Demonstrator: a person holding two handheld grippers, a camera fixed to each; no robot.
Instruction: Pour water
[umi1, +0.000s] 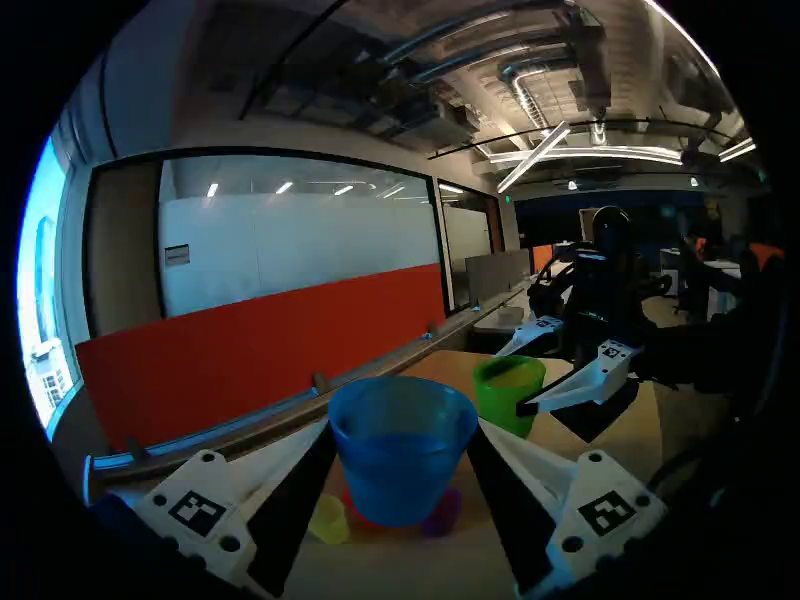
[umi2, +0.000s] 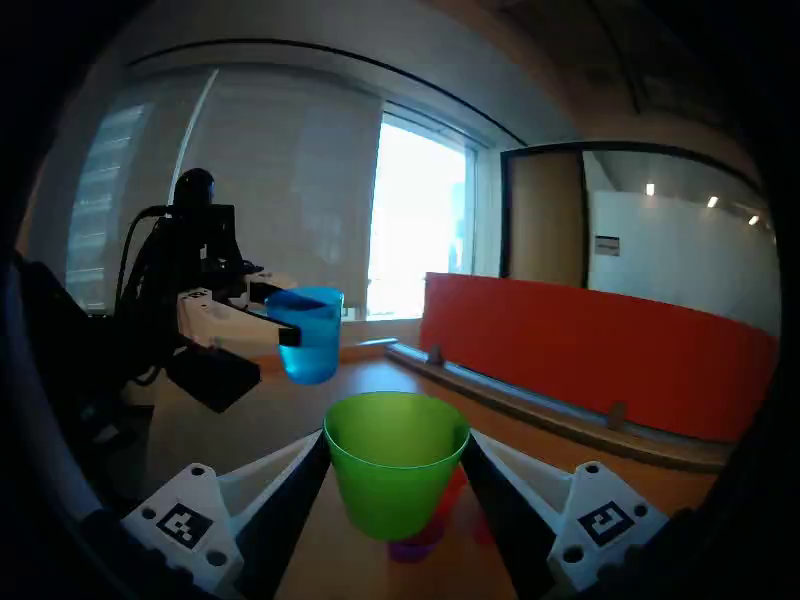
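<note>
Seemingly poised to pour, the left gripper (umi1: 400, 442) clasped the blue cup (umi1: 403, 465) and the right gripper (umi2: 395, 452) the green cup (umi2: 395, 480), both above the counter (umi2: 290, 405), so next one rim needed tipping over the other.

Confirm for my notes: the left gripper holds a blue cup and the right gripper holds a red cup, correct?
No: the right gripper holds a green cup, not red, per the right gripper view. The left gripper does hold the blue cup.
</note>
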